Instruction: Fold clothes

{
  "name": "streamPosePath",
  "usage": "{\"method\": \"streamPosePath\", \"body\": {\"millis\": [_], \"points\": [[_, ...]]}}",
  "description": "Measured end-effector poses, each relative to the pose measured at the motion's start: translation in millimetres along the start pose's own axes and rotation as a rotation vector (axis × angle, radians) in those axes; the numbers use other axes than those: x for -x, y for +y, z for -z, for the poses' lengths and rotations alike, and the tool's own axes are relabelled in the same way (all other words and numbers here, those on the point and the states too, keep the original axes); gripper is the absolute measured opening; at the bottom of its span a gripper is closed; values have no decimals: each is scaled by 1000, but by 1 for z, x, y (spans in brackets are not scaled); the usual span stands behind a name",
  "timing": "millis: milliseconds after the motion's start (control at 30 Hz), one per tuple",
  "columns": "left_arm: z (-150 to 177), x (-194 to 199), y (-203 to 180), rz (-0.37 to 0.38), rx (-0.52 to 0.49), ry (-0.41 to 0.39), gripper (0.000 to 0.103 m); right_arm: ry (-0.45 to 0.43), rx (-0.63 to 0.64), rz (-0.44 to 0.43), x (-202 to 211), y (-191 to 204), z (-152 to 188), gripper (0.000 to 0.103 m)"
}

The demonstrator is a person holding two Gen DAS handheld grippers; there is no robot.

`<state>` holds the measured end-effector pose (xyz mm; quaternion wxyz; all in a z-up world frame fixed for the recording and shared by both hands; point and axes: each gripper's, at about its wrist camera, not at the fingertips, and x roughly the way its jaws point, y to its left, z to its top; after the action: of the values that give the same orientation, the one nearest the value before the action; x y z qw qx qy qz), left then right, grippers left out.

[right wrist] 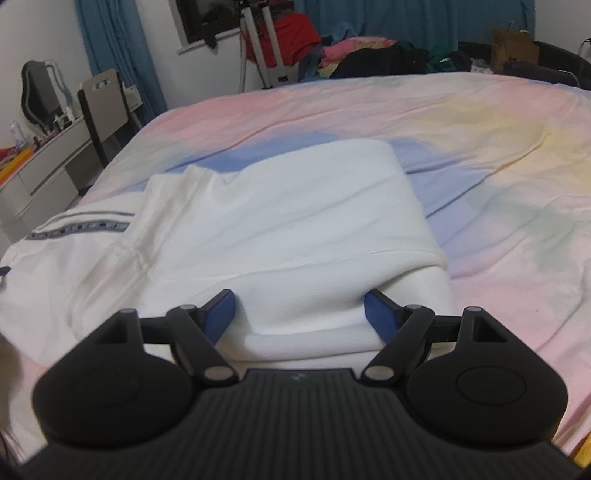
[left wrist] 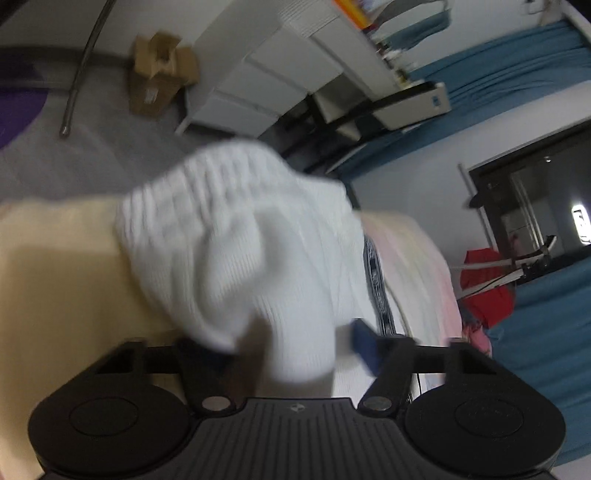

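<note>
Here the left gripper [left wrist: 295, 347] has a bunched fold of a white ribbed garment [left wrist: 240, 236] between its fingers – the cloth spills up and over the left finger, hiding it, while the blue pad [left wrist: 364, 345] of the right finger shows just beside the fabric; the view is smeared with blur, so whether the pads truly press on the cloth cannot be told. The whole left view is rolled sideways, with a white cabinet [left wrist: 266, 74], a cardboard box [left wrist: 159, 70] and a blue curtain [left wrist: 517, 74] tilted across the top, and a dark strip of patterned trim [left wrist: 376, 280] showing on the cloth past the bunched fold. In the right wrist view the garment [right wrist: 288, 221] lies on the bed [right wrist: 498, 147], folded into a thick white block on a pastel sheet of pink, blue and yellow. Its left part spreads flatter toward the bed's edge, crossed by a grey patterned band [right wrist: 81, 225]. The right gripper [right wrist: 299, 312] stands over the near edge of the folded block with its jaws wide apart – the blue pads [right wrist: 221, 314] sit one on each side of a raised hump of fabric, and neither is plainly pinching it. Beyond the bed are a heap of coloured clothes [right wrist: 369, 51], a red cloth [right wrist: 295, 29] behind a white stand [right wrist: 269, 48], a chair [right wrist: 103, 103] and a grey desk [right wrist: 44, 166] at the left.
</note>
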<state>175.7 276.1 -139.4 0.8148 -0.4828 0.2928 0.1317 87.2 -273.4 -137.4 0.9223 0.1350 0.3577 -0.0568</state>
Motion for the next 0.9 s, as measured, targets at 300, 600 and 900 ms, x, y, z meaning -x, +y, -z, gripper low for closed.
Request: {"method": "streamPosePath", "body": {"millis": [300,600,900], "points": [[26,29,-57,35,-270,-203,14,15,-17,-4,-2,1,-6,81],[101,102,-191,177,-421,-335,14,-100,-189,-9,38,-38,-25,79],[276,122,-319,278,-760,-459,13,-223,-435,22,75,-121,-40,79]]}}
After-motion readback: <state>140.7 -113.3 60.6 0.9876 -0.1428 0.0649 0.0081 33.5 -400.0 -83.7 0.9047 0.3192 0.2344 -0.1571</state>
